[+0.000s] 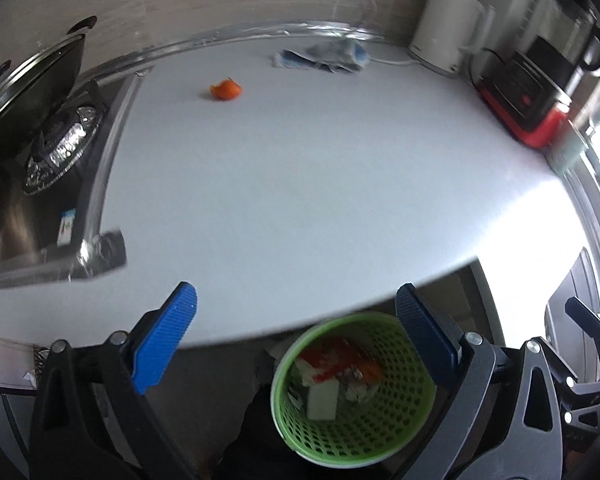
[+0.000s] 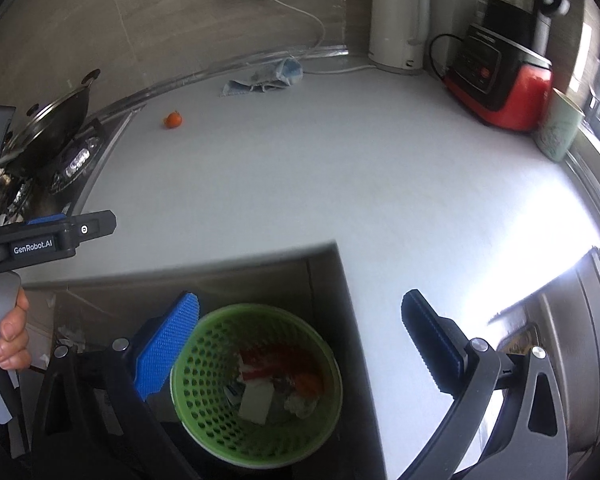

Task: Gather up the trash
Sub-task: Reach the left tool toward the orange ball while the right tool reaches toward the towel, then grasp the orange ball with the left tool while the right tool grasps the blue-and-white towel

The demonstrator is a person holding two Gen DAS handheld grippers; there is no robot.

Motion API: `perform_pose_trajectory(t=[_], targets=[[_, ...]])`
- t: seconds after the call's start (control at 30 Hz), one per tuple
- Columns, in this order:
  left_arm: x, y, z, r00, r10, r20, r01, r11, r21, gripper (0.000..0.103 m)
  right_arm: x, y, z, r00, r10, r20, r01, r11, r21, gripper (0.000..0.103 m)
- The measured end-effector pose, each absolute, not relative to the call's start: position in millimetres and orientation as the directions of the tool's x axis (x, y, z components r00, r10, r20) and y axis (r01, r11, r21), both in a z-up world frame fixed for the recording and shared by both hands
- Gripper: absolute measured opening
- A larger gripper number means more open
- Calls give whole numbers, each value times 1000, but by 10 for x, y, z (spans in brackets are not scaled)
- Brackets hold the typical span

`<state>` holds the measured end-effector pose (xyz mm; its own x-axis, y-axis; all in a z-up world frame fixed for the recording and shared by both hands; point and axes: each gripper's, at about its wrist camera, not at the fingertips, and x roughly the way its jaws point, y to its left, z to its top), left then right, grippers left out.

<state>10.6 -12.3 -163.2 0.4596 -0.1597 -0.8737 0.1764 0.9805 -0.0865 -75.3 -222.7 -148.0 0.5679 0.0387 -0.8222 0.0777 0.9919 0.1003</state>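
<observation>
Both grippers, left (image 1: 296, 336) and right (image 2: 300, 344), hang wide open and empty over the green basket (image 2: 204, 360). Orange peel (image 1: 225, 89) sits on the counter (image 1: 300, 184) near a rag (image 1: 324, 58)

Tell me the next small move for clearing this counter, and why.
Probably reach the left gripper forward toward the orange peel. Both grippers are open and hold nothing, the green basket below the counter edge already holds scraps, and the peel lies alone on the white counter near the stove side, closer to the left gripper than to the right gripper.
</observation>
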Motion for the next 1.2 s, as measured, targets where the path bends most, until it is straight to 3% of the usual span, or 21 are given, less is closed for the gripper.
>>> perform_pose_trajectory(t=[0.87,1.2], targets=[[2562,394,-2107,474,-143,-869,-2,987,-163,95,1912,-1984,-1710,598,32,-801,91,990,108,101],[2994,336,-2333,460,-133,-878,-20,987,-160,95,2662,-2074,-1901,601,28,-798,109,987,117,101]])
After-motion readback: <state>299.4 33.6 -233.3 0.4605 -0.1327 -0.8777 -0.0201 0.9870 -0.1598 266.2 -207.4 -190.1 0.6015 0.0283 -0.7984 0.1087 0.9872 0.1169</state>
